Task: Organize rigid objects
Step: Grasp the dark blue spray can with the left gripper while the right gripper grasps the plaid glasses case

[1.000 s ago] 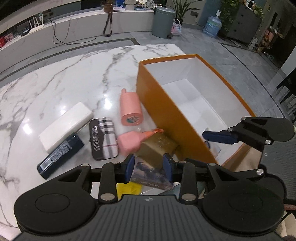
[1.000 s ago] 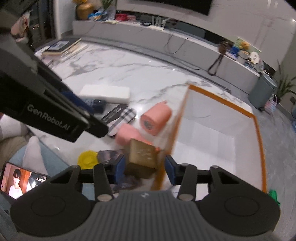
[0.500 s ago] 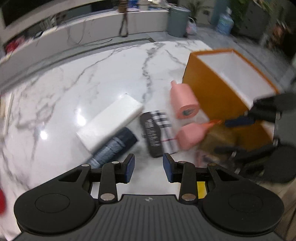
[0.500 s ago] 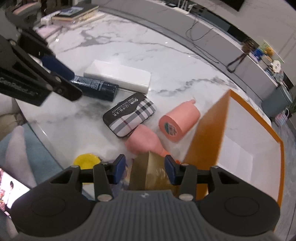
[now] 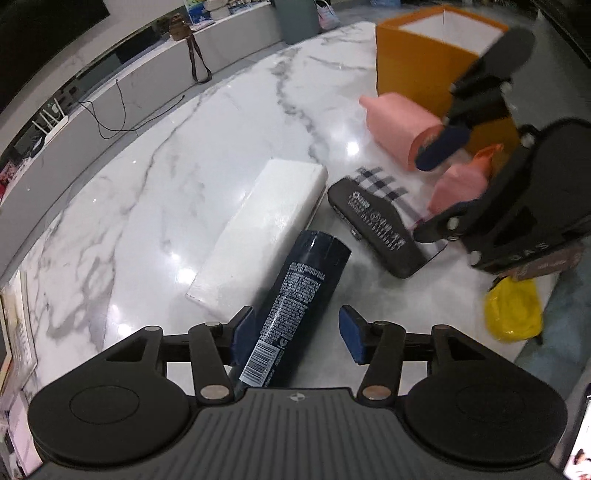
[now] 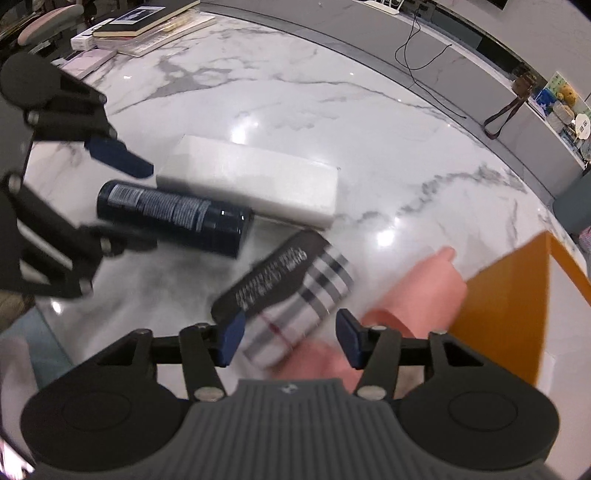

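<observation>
With both the left tongs (image 5: 293, 334) and right tongs (image 6: 290, 341) spread apart and empty, the dark spray can (image 5: 295, 295) lying beside the white box (image 5: 266, 236) could roll off-centre if pinched unevenly.

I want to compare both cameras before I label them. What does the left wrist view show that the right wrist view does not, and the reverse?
Only the left wrist view shows the yellow object at the table edge and the orange box's white inside. Only the right wrist view shows the stacked books at the far table edge. Both show the dark blue can, white box, plaid case and pink bottles lying on the marble.
</observation>
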The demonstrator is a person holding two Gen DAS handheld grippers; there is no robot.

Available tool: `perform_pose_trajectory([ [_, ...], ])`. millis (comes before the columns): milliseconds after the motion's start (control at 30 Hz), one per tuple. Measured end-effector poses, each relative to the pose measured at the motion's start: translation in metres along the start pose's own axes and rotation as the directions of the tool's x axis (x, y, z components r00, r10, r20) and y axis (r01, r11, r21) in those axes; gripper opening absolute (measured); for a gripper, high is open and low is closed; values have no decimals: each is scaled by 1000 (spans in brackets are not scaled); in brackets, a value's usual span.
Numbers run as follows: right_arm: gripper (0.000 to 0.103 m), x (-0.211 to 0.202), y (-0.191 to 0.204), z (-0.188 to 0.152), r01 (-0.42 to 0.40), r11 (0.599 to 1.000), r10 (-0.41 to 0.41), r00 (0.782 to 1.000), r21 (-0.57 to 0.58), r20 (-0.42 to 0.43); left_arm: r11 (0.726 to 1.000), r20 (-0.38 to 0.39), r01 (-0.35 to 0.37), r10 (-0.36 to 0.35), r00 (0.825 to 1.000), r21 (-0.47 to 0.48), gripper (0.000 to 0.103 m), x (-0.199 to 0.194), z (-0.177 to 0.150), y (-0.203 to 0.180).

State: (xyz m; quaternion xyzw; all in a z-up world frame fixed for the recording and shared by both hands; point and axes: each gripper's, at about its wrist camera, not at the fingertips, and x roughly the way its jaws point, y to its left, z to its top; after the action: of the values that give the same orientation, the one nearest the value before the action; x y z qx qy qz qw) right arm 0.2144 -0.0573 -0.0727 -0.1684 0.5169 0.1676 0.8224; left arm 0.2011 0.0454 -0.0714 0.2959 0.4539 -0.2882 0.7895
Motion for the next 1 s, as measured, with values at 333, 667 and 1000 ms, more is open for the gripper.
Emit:
perform_pose_trajectory([
  [333, 83, 28, -8, 14, -10, 992, 16, 999, 126, -52, 1000, -47, -18, 18, 999, 2, 59, 21, 0, 4],
  [667, 81, 46, -2, 10, -49, 981, 70, 992, 187, -107, 991, -142, -39, 20, 990, -128, 48, 15, 4, 5],
  [1000, 72, 32, 33, 0, -125, 992, 126, 984, 15, -128, 904, -267, -18, -107, 958, -427, 47, 13, -4, 34],
])
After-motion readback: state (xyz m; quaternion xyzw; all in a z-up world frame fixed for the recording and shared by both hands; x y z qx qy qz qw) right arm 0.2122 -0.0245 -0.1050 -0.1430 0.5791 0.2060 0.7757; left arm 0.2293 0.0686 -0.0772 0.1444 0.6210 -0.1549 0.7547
